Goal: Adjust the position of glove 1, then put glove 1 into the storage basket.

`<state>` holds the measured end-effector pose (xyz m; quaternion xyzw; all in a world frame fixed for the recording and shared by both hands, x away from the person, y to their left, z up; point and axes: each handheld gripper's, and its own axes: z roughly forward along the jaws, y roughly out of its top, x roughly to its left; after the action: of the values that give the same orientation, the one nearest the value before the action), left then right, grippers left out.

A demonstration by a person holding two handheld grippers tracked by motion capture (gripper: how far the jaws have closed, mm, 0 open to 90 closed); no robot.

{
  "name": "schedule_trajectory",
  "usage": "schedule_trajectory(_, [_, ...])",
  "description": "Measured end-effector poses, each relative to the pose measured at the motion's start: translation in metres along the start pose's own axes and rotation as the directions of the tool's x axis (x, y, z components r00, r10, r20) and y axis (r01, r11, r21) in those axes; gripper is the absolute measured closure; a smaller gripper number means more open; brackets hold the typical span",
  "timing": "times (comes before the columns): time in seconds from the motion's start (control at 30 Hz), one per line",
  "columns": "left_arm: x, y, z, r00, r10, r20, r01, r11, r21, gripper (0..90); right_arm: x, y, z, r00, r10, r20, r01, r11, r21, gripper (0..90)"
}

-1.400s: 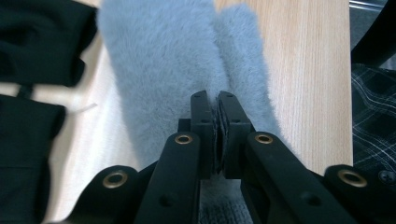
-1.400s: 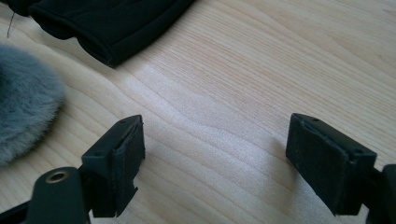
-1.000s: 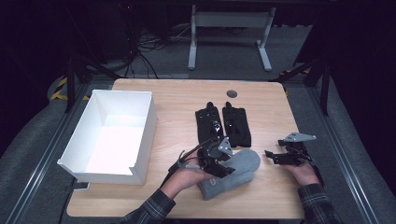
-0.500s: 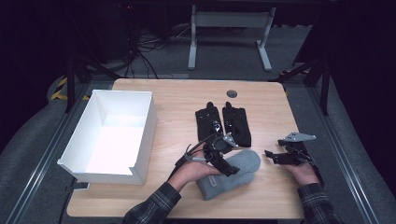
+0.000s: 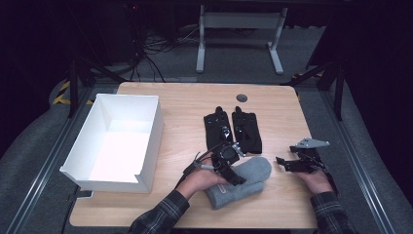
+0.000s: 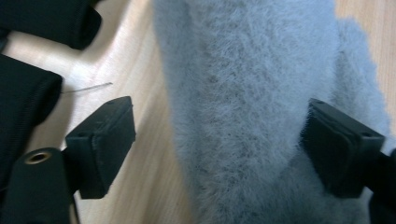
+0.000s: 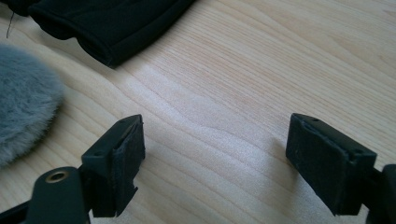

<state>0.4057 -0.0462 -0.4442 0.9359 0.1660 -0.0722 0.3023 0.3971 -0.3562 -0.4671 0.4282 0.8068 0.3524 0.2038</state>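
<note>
**Grey fleece mitten between my left jaws, not yet gripped**

Grey and fuzzy, the mitten (image 5: 241,181) lies on the wooden table (image 5: 185,105) near my edge, its long axis running slantwise from low left up toward the right, just below the pair of black gloves (image 5: 233,129). My left gripper (image 5: 229,165) sits right over its upper middle; in the left gripper view the jaws have just been opening and stand wide, one pad over bare wood beside the fleece, the other at the mitten's far edge, so the body of the mitten (image 6: 243,107) lies between them without being squeezed. I judge the grip must close across the mitten's width, not along its length. My right gripper (image 5: 298,163) rests apart to the right, jaws wide over bare wood, holding nothing. My left hand is plainly the nearer. A white box (image 5: 97,163) stands well off to the left.
</note>
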Motion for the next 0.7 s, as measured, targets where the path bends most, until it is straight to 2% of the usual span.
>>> schedule_trajectory(0.13, [0.0011,0.0004,0.0007,0.9982,0.015,0.058,-0.016,0.9998,0.008,31.5,0.0002,-0.0001,0.0,1.0,0.0,-0.003,0.0,1.0,-0.001,19.8])
schedule_trajectory(0.17, [0.0019,0.0002,0.0015,0.9962,0.015,0.086,-0.016,0.9999,0.006,36.4,0.0002,-0.0001,0.0,1.0,0.0,-0.003,0.0,1.0,-0.001,19.8])
schedule_trajectory(0.27, [0.0043,-0.0002,0.0026,0.9917,0.005,0.128,-0.006,0.9999,0.01,45.2,0.0002,-0.0001,0.0,1.0,0.0,-0.003,0.0,1.0,-0.001,19.8])
schedule_trajectory(0.4, [0.0054,0.0008,0.0031,0.9868,-0.006,0.162,0.003,0.9998,0.022,53.1,0.0002,-0.0001,0.0,1.0,0.0,-0.003,0.0,1.0,-0.001,19.8])
schedule_trajectory(0.5, [0.0057,0.0012,0.0034,0.985,-0.018,0.172,0.013,0.9995,0.029,57.7,0.0002,-0.0002,0.0,1.0,0.0,-0.003,0.0,1.0,-0.001,19.8])
schedule_trajectory(0.53, [0.005,0.0016,0.0028,0.9841,-0.023,0.176,0.018,0.9994,0.029,62.5,0.0002,-0.0002,0.0,1.0,-0.001,-0.003,0.001,1.0,-0.001,19.8])
schedule_trajectory(0.7, [0.0029,0.0022,0.0001,0.9847,-0.024,0.173,0.02,0.9995,0.023,72.4,0.0002,-0.0001,-0.0001,1.0,0.0,-0.003,0.0,1.0,-0.001,19.8])
